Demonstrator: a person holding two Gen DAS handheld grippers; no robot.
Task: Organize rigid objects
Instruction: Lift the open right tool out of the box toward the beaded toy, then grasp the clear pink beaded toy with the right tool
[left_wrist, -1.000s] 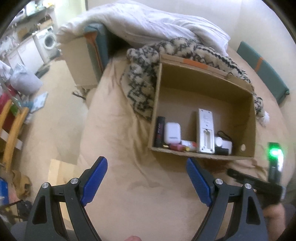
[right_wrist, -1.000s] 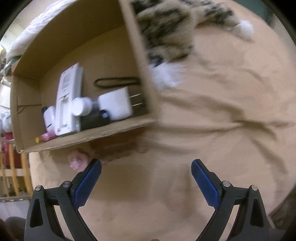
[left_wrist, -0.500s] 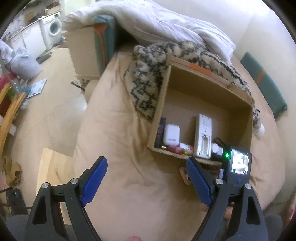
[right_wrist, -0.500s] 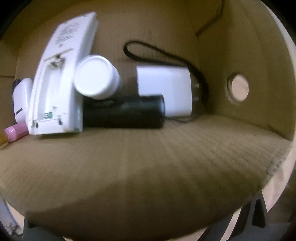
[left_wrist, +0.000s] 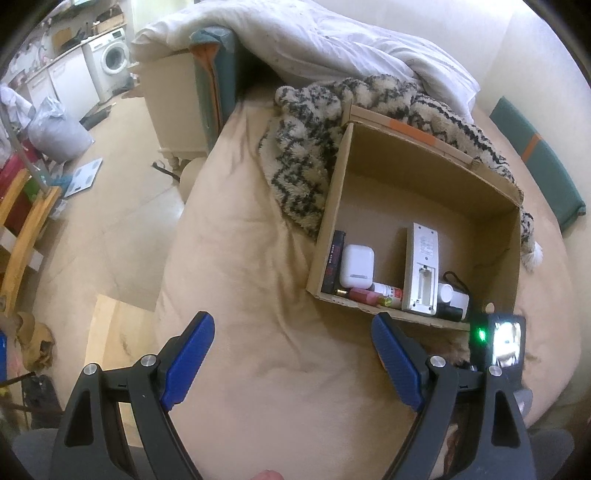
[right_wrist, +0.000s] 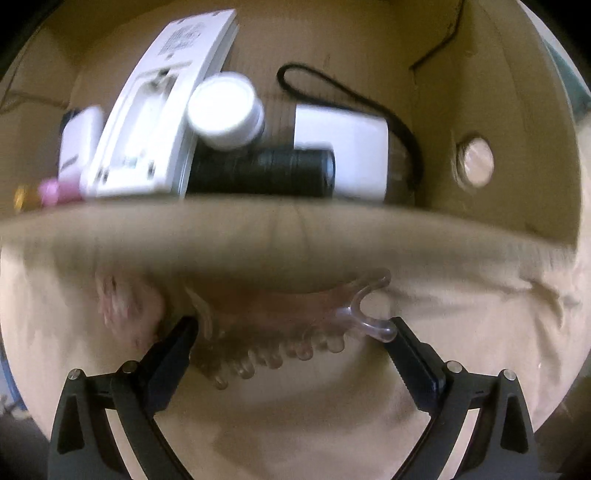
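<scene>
A cardboard box (left_wrist: 424, 155) lies on the tan bed and holds a white remote (left_wrist: 421, 269), a white earbud case (left_wrist: 356, 266), a black stick, a pink tube, a white-capped bottle and a white charger (right_wrist: 343, 140). My left gripper (left_wrist: 291, 354) is open and empty over the bed, short of the box. My right gripper (right_wrist: 291, 328) sits just outside the box's near wall (right_wrist: 258, 232), its fingers on both ends of a clear pink hair claw clip (right_wrist: 295, 332) lying on the bed. The right gripper's camera unit (left_wrist: 498, 347) shows in the left wrist view.
A patterned fuzzy blanket (left_wrist: 310, 147) and a white duvet (left_wrist: 332, 48) lie behind the box. The bed edge drops to the floor on the left, with a washing machine (left_wrist: 110, 59) and clutter beyond.
My right gripper pulled back out of the box and dropped in front of its near wall, now spanning the hair clip. My left gripper lifted back slightly, widening its view.
</scene>
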